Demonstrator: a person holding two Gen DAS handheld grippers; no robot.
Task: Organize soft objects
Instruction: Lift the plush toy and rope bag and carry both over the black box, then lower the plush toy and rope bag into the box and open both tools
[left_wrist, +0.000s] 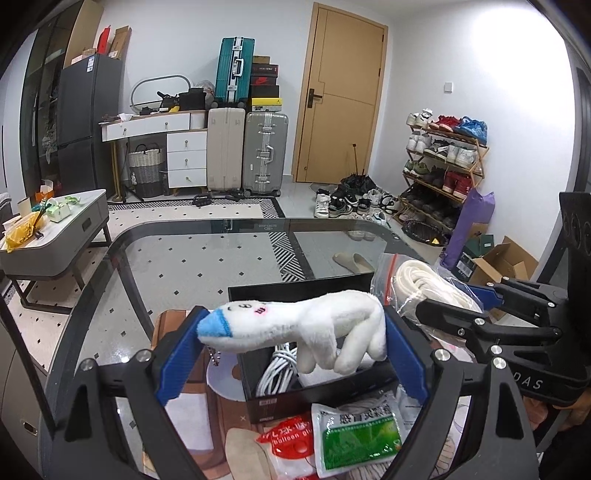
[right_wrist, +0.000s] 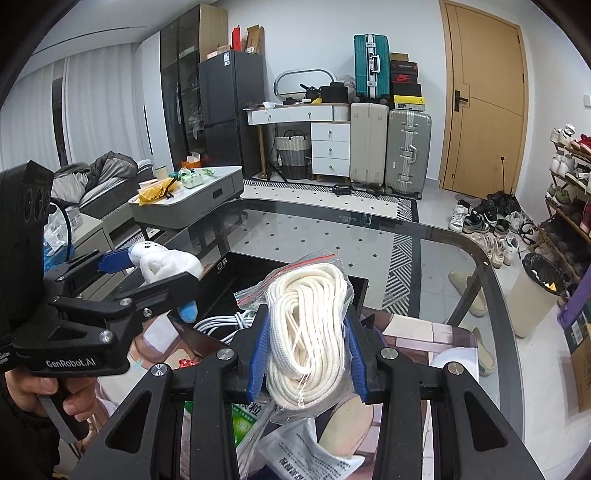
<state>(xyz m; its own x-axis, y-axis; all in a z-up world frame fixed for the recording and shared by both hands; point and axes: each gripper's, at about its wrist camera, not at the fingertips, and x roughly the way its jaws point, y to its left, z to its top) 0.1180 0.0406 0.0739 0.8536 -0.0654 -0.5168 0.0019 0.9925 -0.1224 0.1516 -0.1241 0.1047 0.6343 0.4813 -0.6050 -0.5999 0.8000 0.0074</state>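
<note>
Glass table (left_wrist: 207, 254); left gripper (left_wrist: 291, 339) jaws clamp fuzzy white plush (left_wrist: 295, 325), right gripper (right_wrist: 306, 350) jaws squeeze bagged braided rope (right_wrist: 310, 325).

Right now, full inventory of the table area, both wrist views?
plush toy: 1, white with blue tip, held above the black box
bagged rope: 1, cream coil in clear zip bag, held over the table
black box: 1, open, on the glass table
white cable: 1 bundle, inside the box
green sachet: 1, green and white, in front of the box
red packet: 1, beside the sachet
glass table: 1, dark rim
left tongs: shut on the plush toy
right tongs: shut on the bagged rope
</note>
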